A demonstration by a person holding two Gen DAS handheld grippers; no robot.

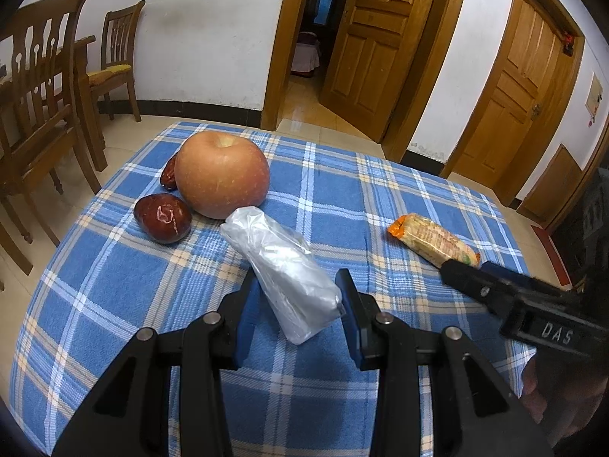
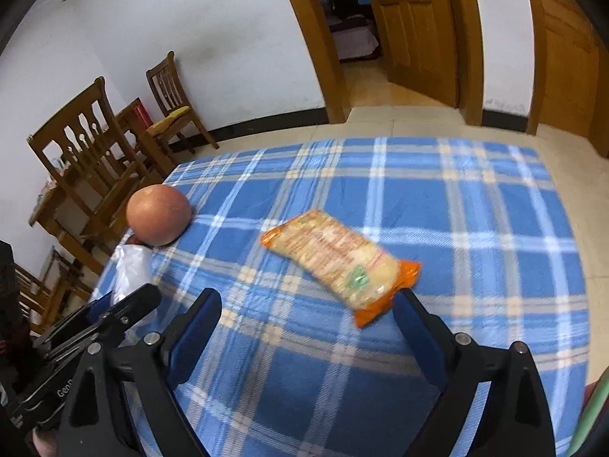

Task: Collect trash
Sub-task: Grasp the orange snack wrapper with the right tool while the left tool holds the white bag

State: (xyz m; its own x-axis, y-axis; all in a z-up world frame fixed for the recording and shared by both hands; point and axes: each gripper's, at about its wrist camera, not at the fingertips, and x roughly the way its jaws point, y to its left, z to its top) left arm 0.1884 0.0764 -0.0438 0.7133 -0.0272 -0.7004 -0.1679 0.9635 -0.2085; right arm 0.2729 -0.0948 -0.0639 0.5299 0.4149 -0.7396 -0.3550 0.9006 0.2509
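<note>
A crumpled clear plastic bag (image 1: pixel 283 266) lies on the blue plaid tablecloth (image 1: pixel 114 297). My left gripper (image 1: pixel 300 285) is open with its fingers either side of the bag's near end, not closed on it. An orange snack wrapper (image 1: pixel 432 240) lies to the right; my right gripper (image 1: pixel 462 272) reaches its near end in the left wrist view. In the right wrist view the wrapper (image 2: pixel 338 261) lies just ahead of my open right gripper (image 2: pixel 308 304), close to its right finger. The bag (image 2: pixel 131 270) and my left gripper (image 2: pixel 114 304) show at the left.
An apple (image 1: pixel 222 175) and two red dates (image 1: pixel 163 218) sit at the cloth's far left, just behind the bag. The apple also shows in the right wrist view (image 2: pixel 158 215). Wooden chairs (image 1: pixel 38 95) stand left of the table. Open wooden doors (image 1: pixel 380 45) are behind.
</note>
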